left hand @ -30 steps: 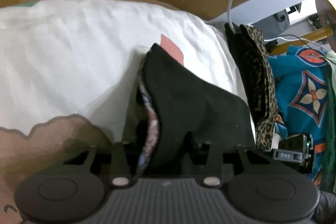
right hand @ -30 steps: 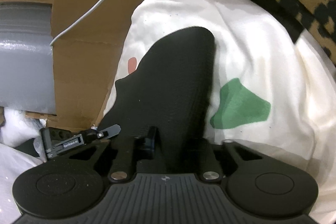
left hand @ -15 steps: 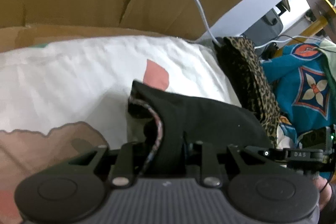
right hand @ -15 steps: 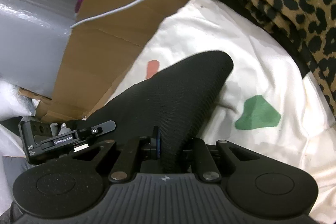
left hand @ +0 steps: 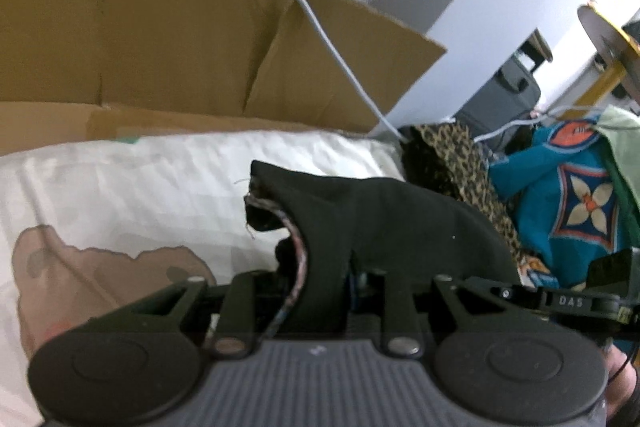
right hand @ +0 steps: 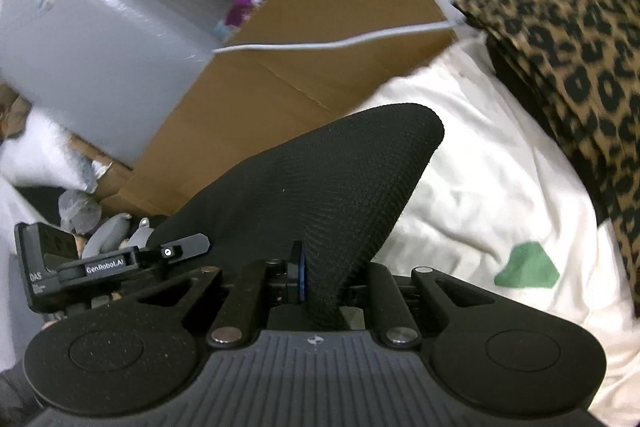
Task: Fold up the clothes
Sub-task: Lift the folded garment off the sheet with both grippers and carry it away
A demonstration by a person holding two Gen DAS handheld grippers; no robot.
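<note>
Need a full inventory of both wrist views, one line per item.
black garment: 1, black with a patterned inner edge, held up over the sheet between both grippers
sheet: 1, white with brown, green and pink patches, spread under the garment
leopard-print cloth: 1, tan and black, folded at the sheet's edge
blue patterned cloth: 1, teal with orange and white motif, beyond the leopard-print cloth
cardboard: several brown panels, behind the sheet
cable: 1, white, running across the cardboard
grey box: 1, silver-grey, behind the cardboard
left gripper: 1, black, jaws clamped on the garment
right gripper: 1, black, jaws clamped on the garment
</note>
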